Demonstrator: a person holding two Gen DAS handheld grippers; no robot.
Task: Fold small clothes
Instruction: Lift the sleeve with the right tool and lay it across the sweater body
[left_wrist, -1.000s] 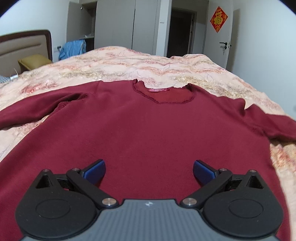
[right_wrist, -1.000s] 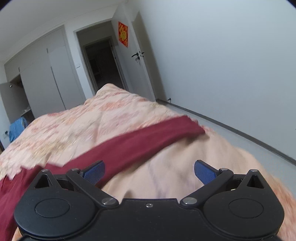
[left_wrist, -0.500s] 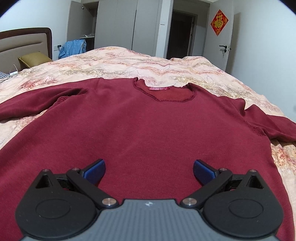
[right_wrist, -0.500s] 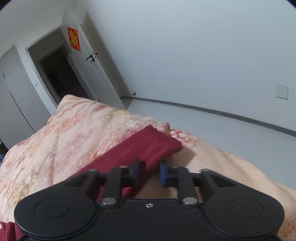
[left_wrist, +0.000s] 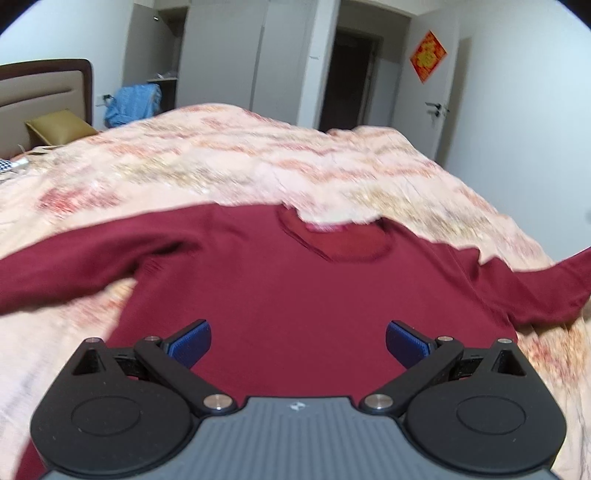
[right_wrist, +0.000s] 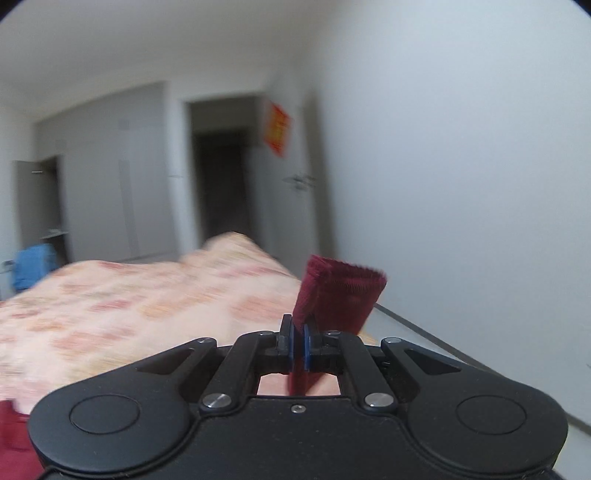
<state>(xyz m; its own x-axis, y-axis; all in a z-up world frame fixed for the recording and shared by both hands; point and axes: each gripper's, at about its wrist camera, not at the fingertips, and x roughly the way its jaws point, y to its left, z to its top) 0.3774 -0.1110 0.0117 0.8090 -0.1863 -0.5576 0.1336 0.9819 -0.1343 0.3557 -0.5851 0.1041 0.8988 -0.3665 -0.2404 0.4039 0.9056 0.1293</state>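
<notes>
Right tool (right_wrist: 298, 345) clamped on sweater cuff (right_wrist: 341, 295), left tool (left_wrist: 298, 341) wide open

I can read no text anywhere. The red diamond sign (left_wrist: 428, 56) on the door (left_wrist: 424, 110) right of the dark doorway (left_wrist: 351, 77) bears a gold character, too blurred to make out. The sweater's neck label (left_wrist: 327, 229) is unreadable too.

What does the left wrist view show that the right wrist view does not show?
Only the left wrist view shows the sweater's body and neckline, the other sleeve, the headboard, and the open left gripper. Only the right wrist view shows the right gripper shut on the sleeve cuff. Both show the bedspread, the dark doorway and the red door decoration.
</notes>
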